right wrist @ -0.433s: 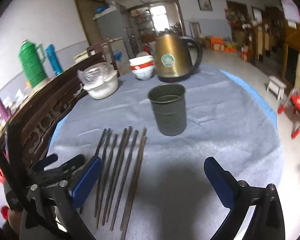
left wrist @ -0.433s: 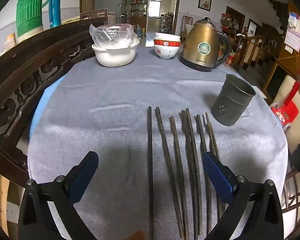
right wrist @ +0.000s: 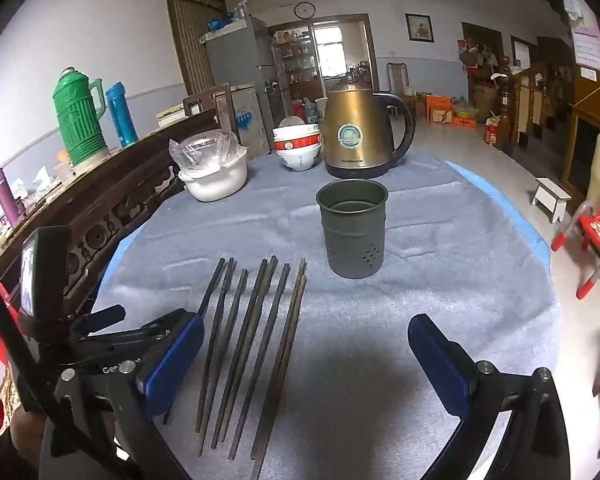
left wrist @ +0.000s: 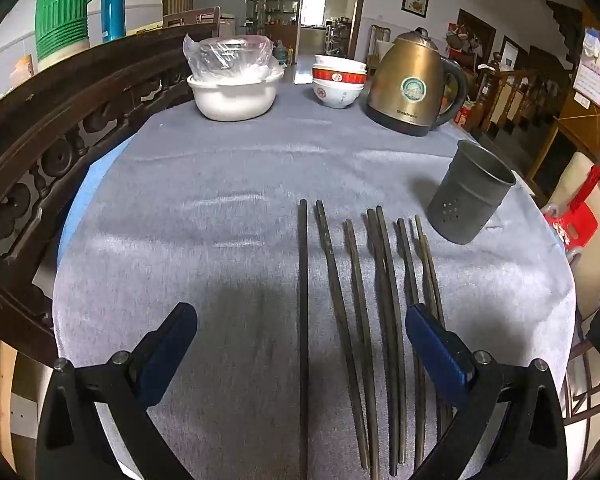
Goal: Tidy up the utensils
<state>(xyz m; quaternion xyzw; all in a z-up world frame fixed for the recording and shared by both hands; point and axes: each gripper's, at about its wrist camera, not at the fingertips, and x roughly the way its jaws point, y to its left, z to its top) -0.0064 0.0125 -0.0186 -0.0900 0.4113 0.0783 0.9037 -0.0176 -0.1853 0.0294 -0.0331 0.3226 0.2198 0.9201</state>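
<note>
Blue-padded tongs (left wrist: 300, 344) (right wrist: 306, 354) wide open — empty.

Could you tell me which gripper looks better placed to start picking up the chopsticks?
Left, probably. The open left gripper already has several chopsticks lying between its fingers, while the open right gripper sits mostly over bare cloth beside them.

Dark chopsticks (left wrist: 384, 320), grey perforated holder (left wrist: 470, 196), gold kettle (left wrist: 410, 84), grey tablecloth (left wrist: 220, 216)

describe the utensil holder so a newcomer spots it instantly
On the round table under the grey cloth, look in front of the gold electric kettle. The dull grey metal cylinder cup stands upright just beyond the row of dark chopsticks. Unlike the white bowls, it is open-topped, with small holes near its base.
</note>
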